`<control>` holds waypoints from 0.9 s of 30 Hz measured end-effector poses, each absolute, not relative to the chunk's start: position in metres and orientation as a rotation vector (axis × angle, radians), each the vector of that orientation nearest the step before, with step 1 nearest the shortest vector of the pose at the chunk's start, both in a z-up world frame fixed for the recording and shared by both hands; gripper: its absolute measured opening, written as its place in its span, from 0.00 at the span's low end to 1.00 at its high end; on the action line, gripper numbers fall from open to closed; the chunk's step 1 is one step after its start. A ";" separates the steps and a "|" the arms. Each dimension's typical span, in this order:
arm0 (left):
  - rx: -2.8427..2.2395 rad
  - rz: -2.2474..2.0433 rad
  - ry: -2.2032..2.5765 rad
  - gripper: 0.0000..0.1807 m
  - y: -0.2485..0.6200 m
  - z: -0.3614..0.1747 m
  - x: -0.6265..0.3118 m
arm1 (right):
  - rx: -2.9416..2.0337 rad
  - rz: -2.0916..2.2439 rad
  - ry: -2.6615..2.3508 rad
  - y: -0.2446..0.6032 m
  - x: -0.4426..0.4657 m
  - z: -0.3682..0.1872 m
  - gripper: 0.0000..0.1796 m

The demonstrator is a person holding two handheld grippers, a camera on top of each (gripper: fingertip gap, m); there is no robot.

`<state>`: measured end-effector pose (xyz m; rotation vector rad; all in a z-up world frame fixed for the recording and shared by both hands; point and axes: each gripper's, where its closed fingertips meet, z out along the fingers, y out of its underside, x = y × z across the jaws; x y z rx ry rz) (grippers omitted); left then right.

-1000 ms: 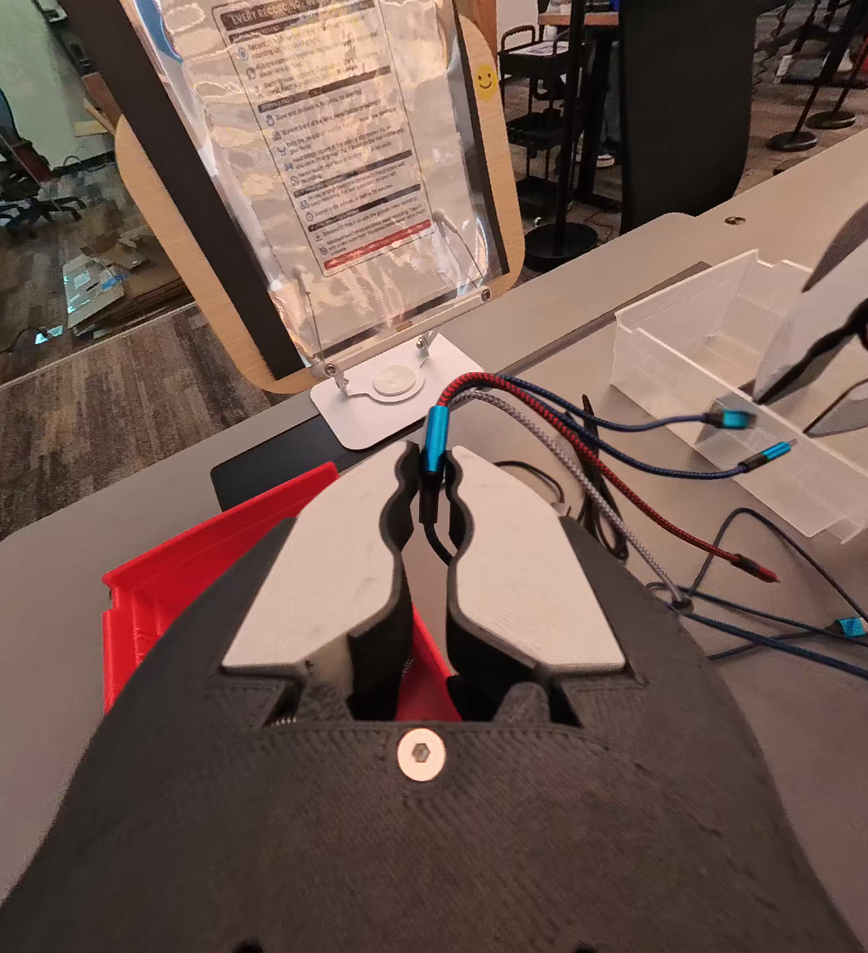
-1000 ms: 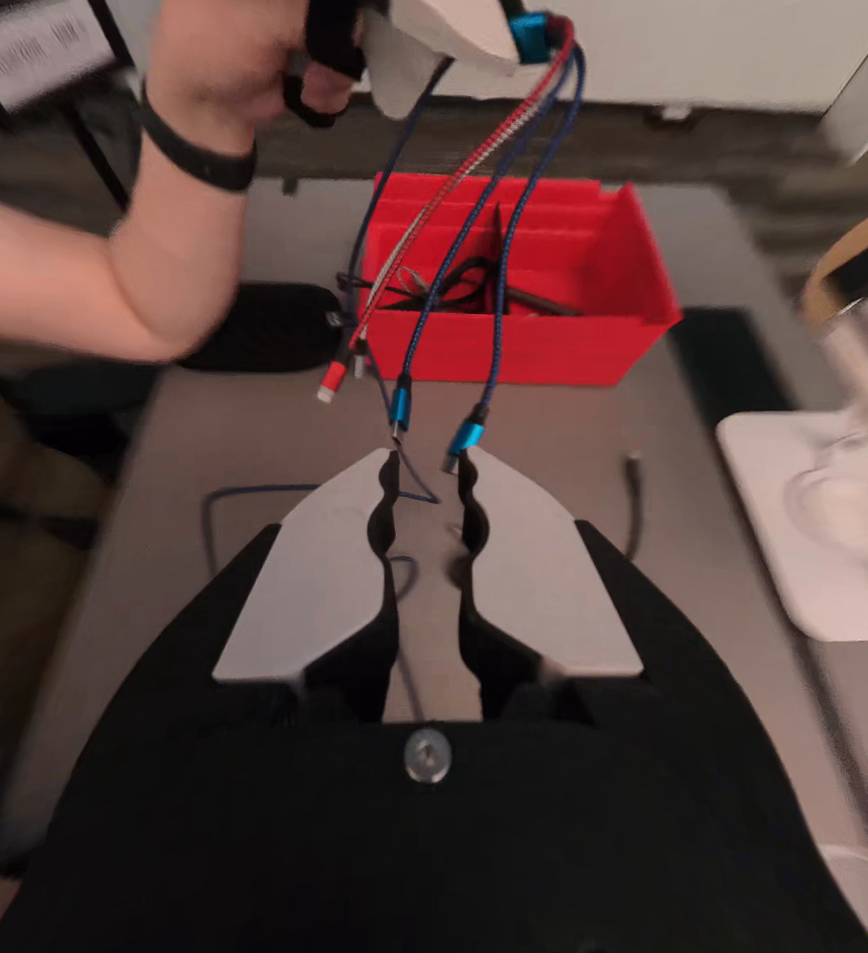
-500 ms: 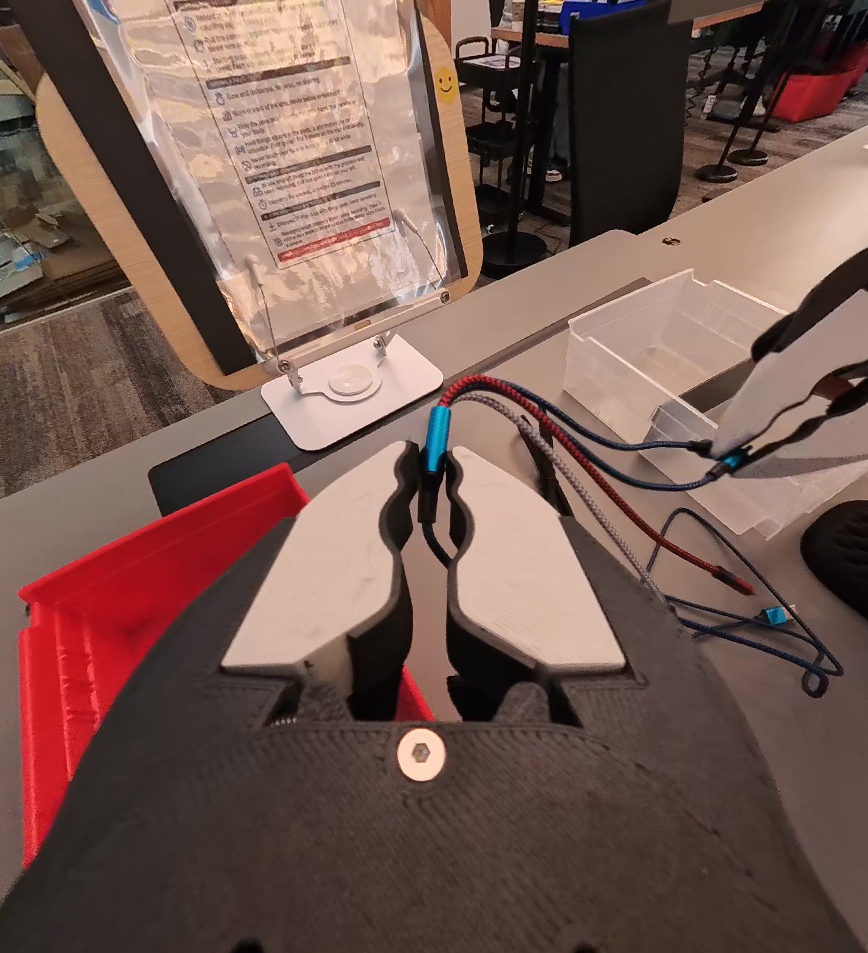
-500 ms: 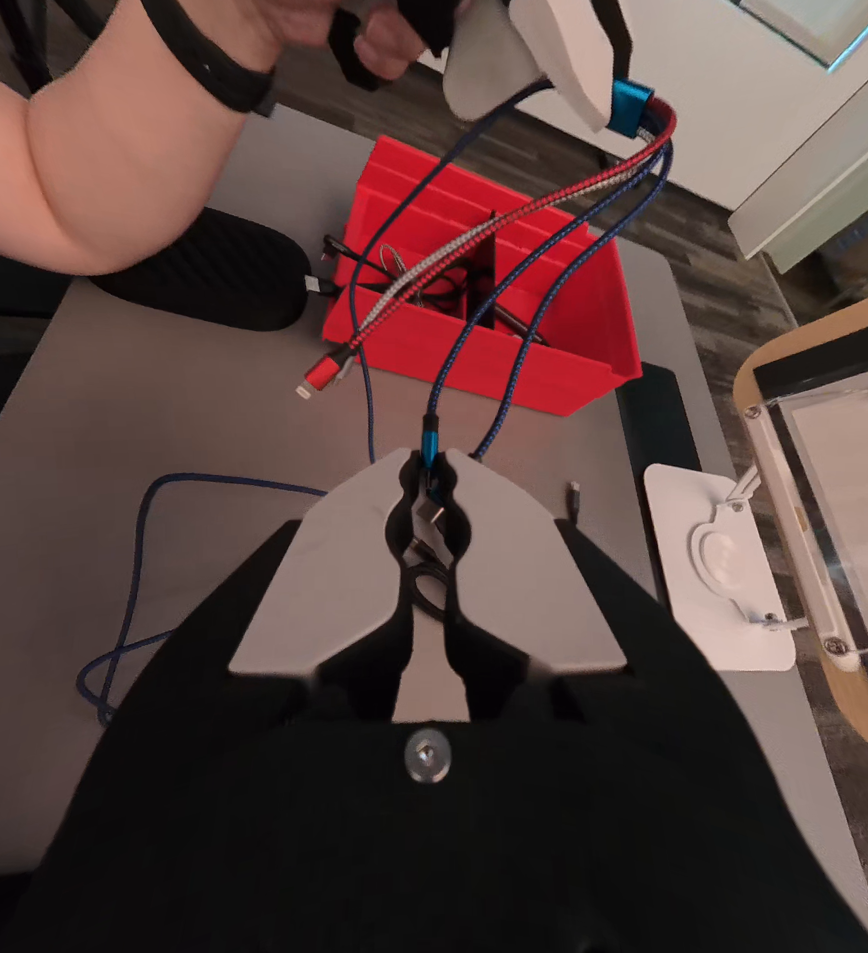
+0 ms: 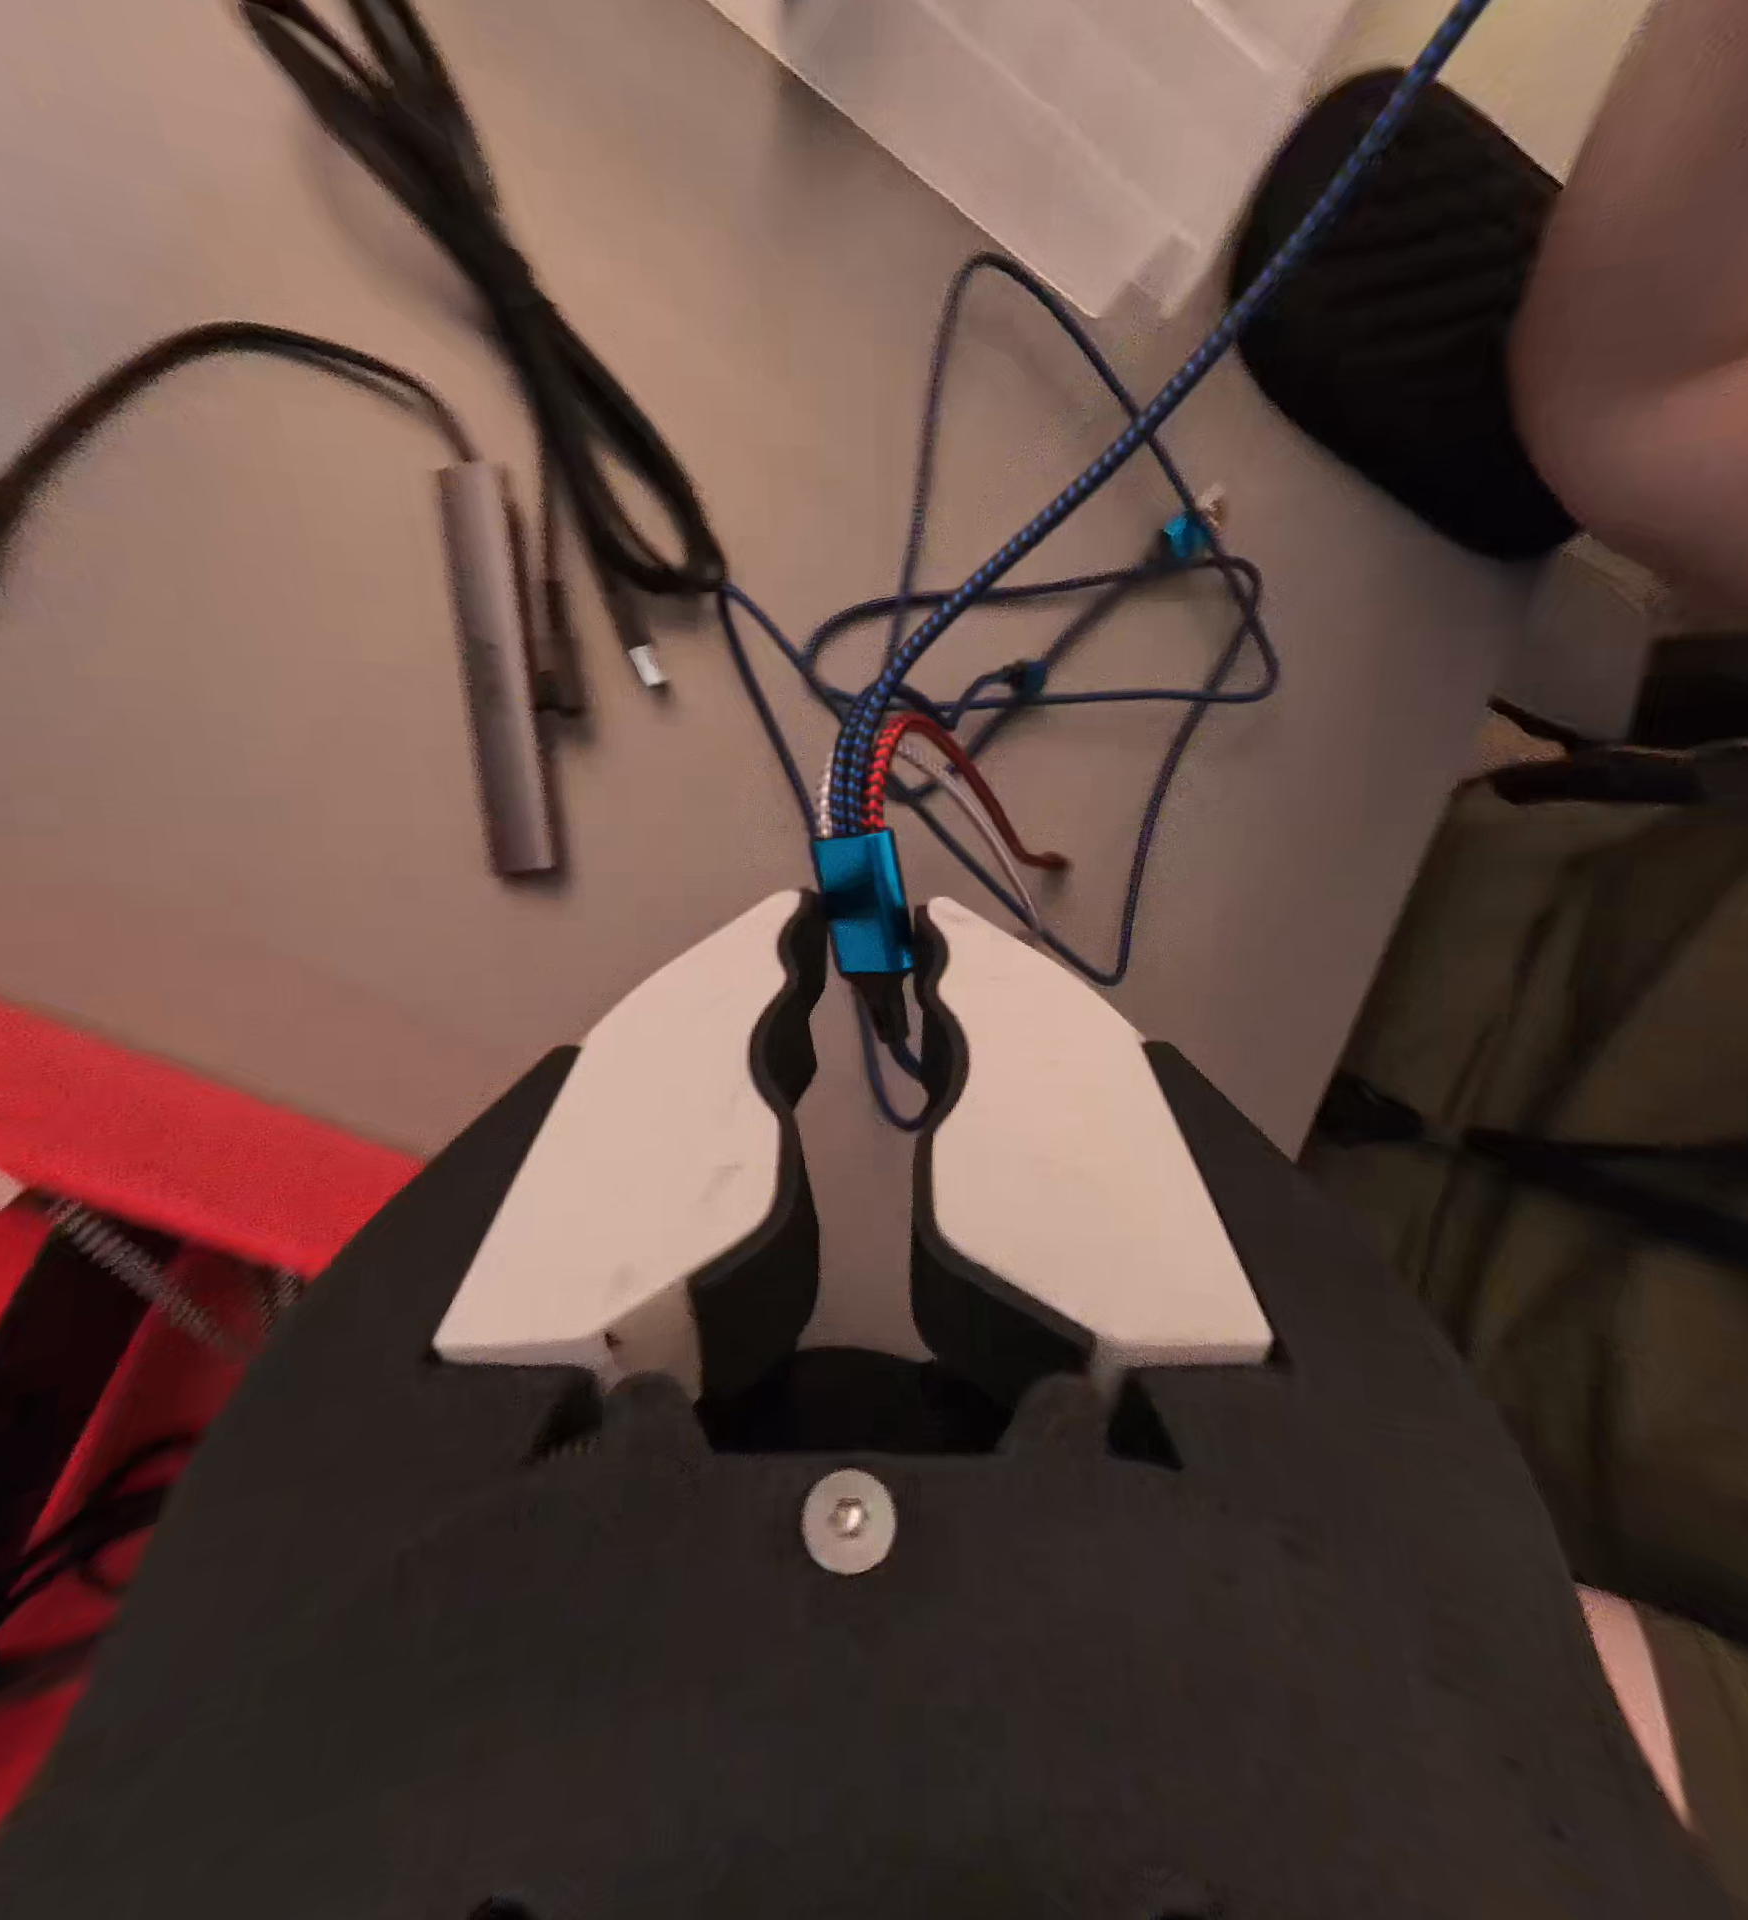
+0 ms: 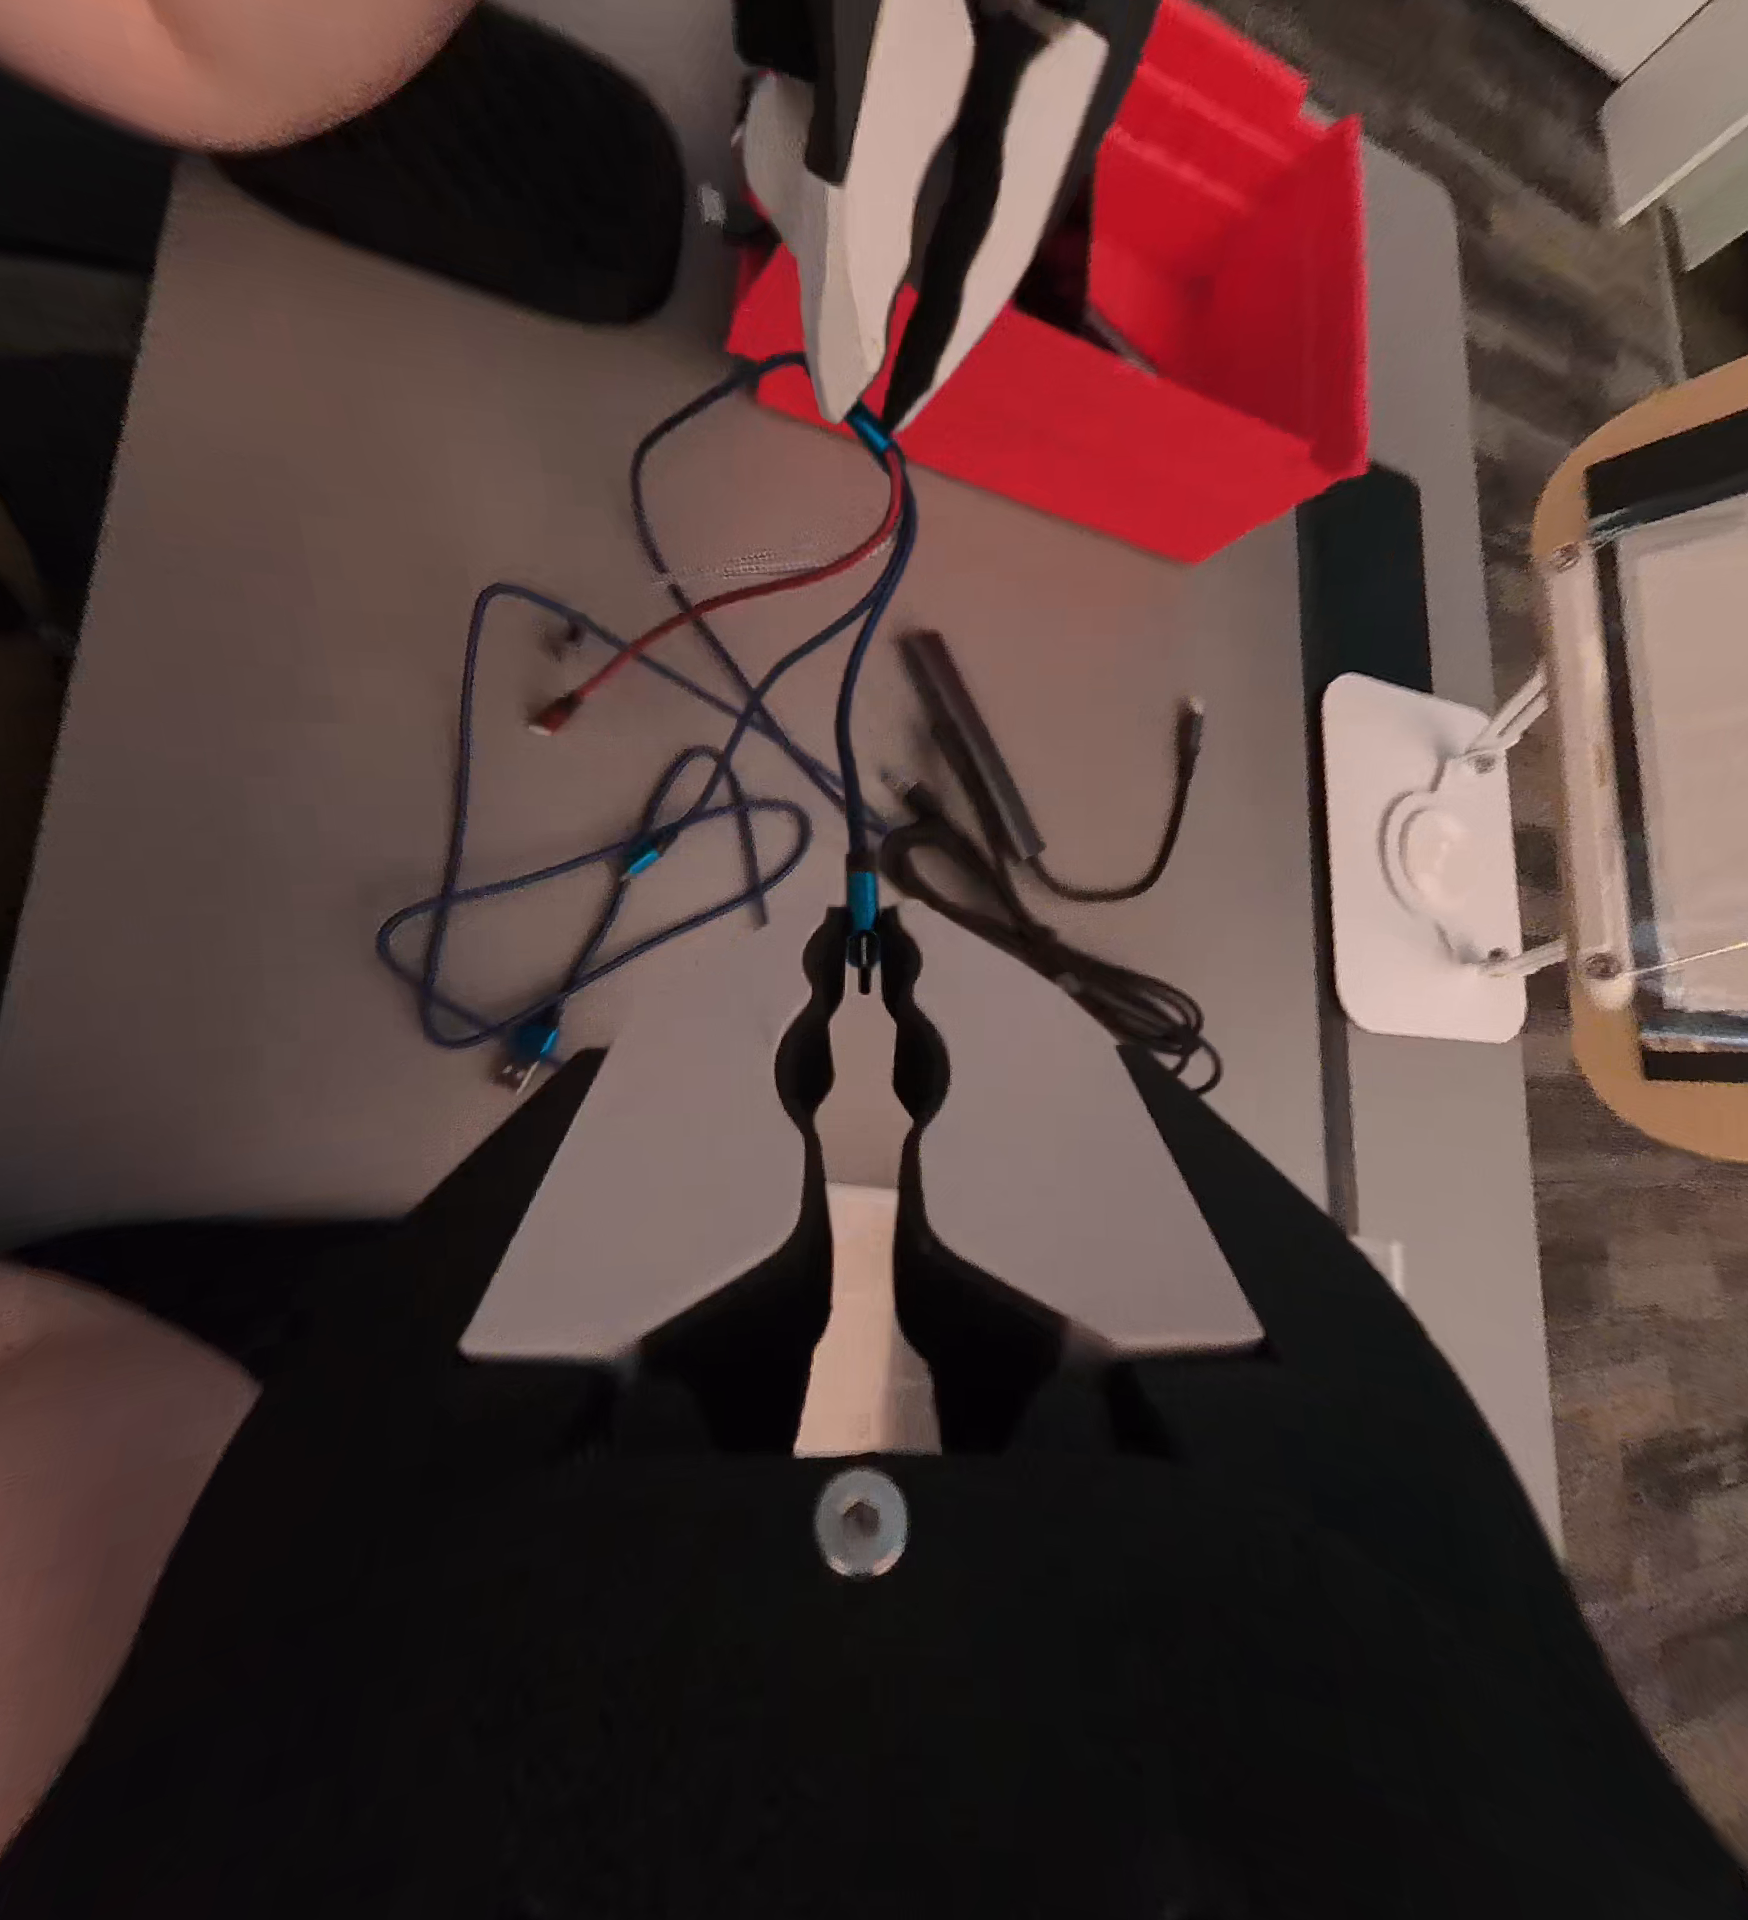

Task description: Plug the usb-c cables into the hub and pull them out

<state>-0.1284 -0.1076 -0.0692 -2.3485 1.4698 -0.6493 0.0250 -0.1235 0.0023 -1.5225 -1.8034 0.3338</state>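
Left tool (image 5: 868, 914) pinching blue cable junction (image 5: 862, 902), grey hub (image 5: 496, 665) on table (image 5: 226, 831) beyond

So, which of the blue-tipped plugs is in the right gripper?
The plug on the taut blue branch from the splitter; the right gripper pinches it. The other two blue-tipped plugs lie loose on the table.

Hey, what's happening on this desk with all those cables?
A person works two handheld grippers over a grey desk. The left gripper pinches the blue splitter of a braided multi-cable, and the right gripper pinches one blue-tipped plug of it. The slim grey hub lies on the desk with nothing from this cable plugged in yet.
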 end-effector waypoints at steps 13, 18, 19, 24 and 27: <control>-2.346 -1.010 1.373 0.33 -0.103 -0.058 -0.108 | -1.617 0.258 -1.923 -0.142 0.034 -0.017 0.04; -1.861 -0.934 1.021 0.27 -0.053 0.027 -0.100 | -1.539 0.332 -1.900 -0.141 0.021 -0.006 0.04; -1.729 -0.958 1.012 0.26 -0.059 0.042 -0.092 | -1.519 0.352 -1.887 -0.141 0.016 -0.002 0.04; -1.465 -0.963 1.235 0.24 -0.113 0.044 -0.044 | -1.486 0.437 -1.827 -0.135 -0.008 0.009 0.04; -1.541 -0.902 1.393 0.25 -0.128 0.018 -0.029 | -1.492 0.433 -1.811 -0.130 -0.016 0.008 0.04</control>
